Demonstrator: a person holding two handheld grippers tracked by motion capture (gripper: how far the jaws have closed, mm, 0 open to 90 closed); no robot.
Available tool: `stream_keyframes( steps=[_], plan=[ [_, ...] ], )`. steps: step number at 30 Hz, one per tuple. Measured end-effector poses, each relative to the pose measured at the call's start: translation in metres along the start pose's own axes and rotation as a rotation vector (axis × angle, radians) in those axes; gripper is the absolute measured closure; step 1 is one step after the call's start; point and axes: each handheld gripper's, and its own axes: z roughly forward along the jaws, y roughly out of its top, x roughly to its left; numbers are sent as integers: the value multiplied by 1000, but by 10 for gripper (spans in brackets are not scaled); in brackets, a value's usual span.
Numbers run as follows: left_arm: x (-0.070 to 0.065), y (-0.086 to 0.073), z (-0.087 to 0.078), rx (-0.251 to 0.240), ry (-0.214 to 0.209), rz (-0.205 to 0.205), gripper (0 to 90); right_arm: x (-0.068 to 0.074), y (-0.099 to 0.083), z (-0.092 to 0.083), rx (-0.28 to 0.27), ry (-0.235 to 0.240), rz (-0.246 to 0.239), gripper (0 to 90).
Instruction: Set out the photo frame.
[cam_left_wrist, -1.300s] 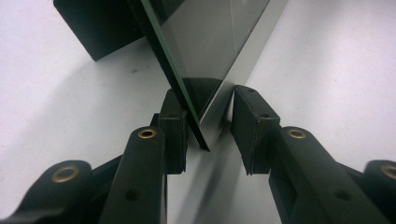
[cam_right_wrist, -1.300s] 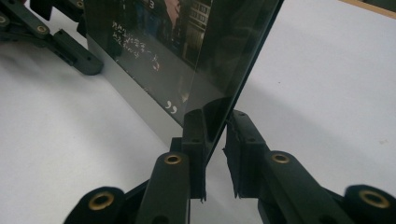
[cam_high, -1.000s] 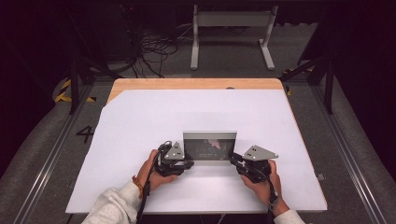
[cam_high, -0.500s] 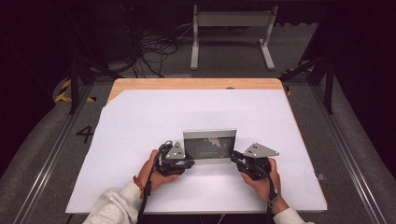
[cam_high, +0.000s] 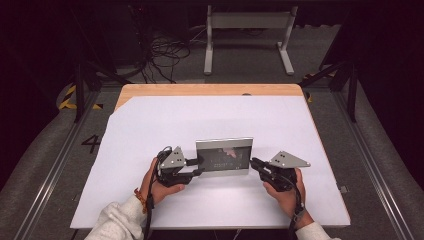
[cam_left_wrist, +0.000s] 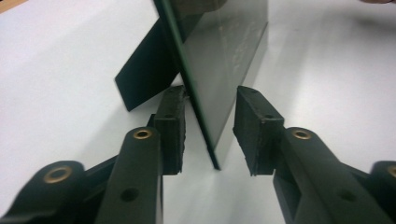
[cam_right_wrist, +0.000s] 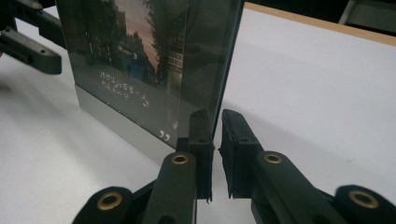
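Two hand-held grippers flank the upright glass-fronted rectangular photo frame (cam_high: 224, 156) on the white table (cam_high: 200, 120). The right gripper (cam_high: 254, 162) has closed in on the frame's edge over the last second, which suggests a two-sided grasp is being set up. The left gripper view shows the left gripper (cam_left_wrist: 208, 135) with wide jaws straddling the frame's edge, its black rear prop (cam_left_wrist: 144, 70) beyond the left jaw. The right gripper view shows narrow jaws at the opposite edge, and I cannot tell whether they clamp it.
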Motion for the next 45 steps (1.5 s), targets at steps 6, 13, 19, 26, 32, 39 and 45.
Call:
stream_keyframes(
  steps=[6,13,19,26,32,39,45],
  plan=[
    [1,-2,6,46,27,8,740,0,-1,6,12,6,-3,822],
    [2,-2,7,67,40,32,763,0,-4,8,26,22,1,819],
    [6,-8,11,107,24,21,776,4,-6,9,32,51,-16,814],
    [6,-11,13,143,10,27,788,6,-6,7,41,45,-32,821],
    [4,-10,13,149,25,35,786,6,-5,7,43,40,-44,822],
    [3,-7,8,120,47,51,777,7,-1,3,28,15,-62,829],
    [0,-3,1,107,72,61,773,5,6,-7,26,2,-83,812]
  ],
)
